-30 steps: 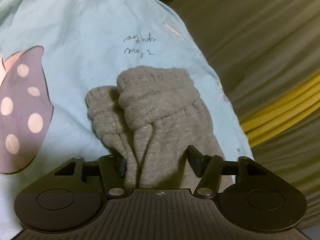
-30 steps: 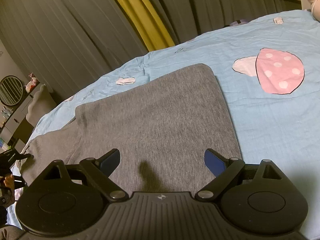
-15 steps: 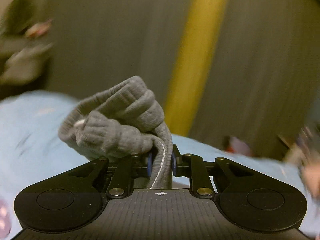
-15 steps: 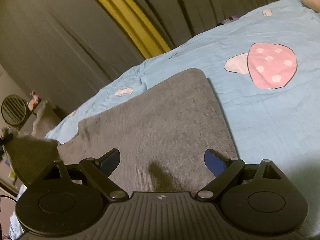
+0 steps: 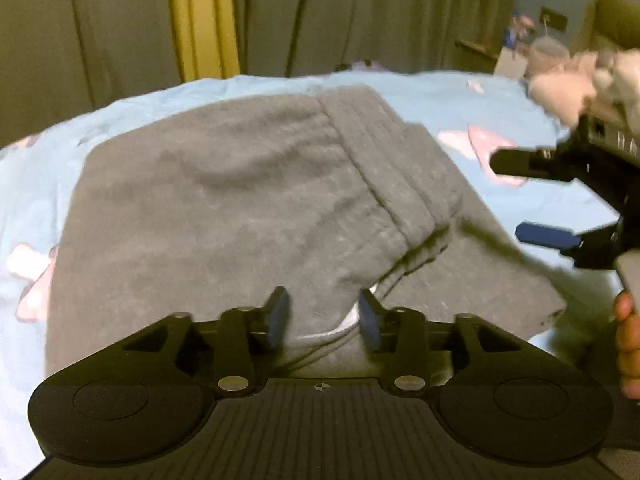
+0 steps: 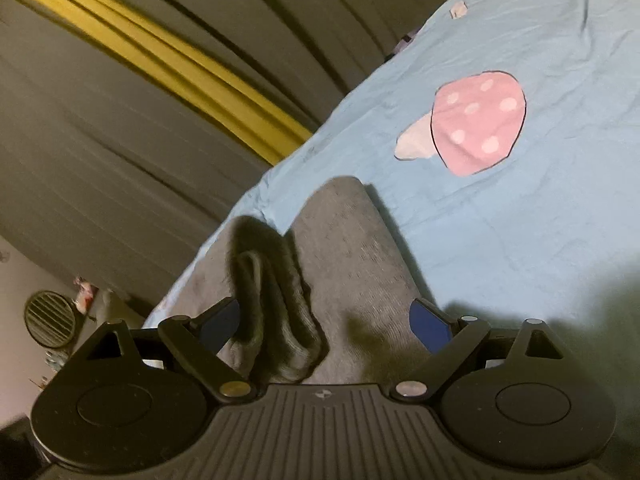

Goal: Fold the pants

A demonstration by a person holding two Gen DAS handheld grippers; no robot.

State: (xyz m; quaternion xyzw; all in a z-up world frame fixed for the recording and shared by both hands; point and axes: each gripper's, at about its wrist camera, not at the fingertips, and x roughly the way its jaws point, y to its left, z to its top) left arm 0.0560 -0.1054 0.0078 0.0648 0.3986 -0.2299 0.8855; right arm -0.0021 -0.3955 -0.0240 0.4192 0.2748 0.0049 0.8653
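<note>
Left wrist view: your left gripper [image 5: 322, 318] sits low over the pants [image 5: 224, 208], its jaws parted, with a fold of grey cloth and a pale drawstring lying between the fingers [image 5: 276, 316]. Neither pad clearly presses the cloth. The pants lie folded over on the sheet [image 5: 32, 176], the ribbed cuffs [image 5: 396, 172] laid across the upper layer and running toward the right. At the right edge your right gripper [image 5: 520, 200] reaches in sideways, jaws apart, one black finger above a blue-padded one, hovering just past the pants' right edge. Your hand [image 5: 628, 344] shows at the far right border. Curtains [image 5: 120, 24] hang behind, with a yellow strip among them; the clutter at top right is too blurred to name.

Right wrist view: your right gripper [image 6: 324, 322] is spread wide, nothing between the pads. Below it the pants [image 6: 360, 264] stretch away, and the bunched ribbed cuffs [image 6: 280, 308] stand up just inside the left finger, near it but whether touching I cannot tell. The sheet [image 6: 540, 248] runs off to the right with a pink mushroom print [image 6: 476, 120] well apart from the pants. The curtains [image 6: 120, 140] fill the left, tilted by the camera's roll.
</note>
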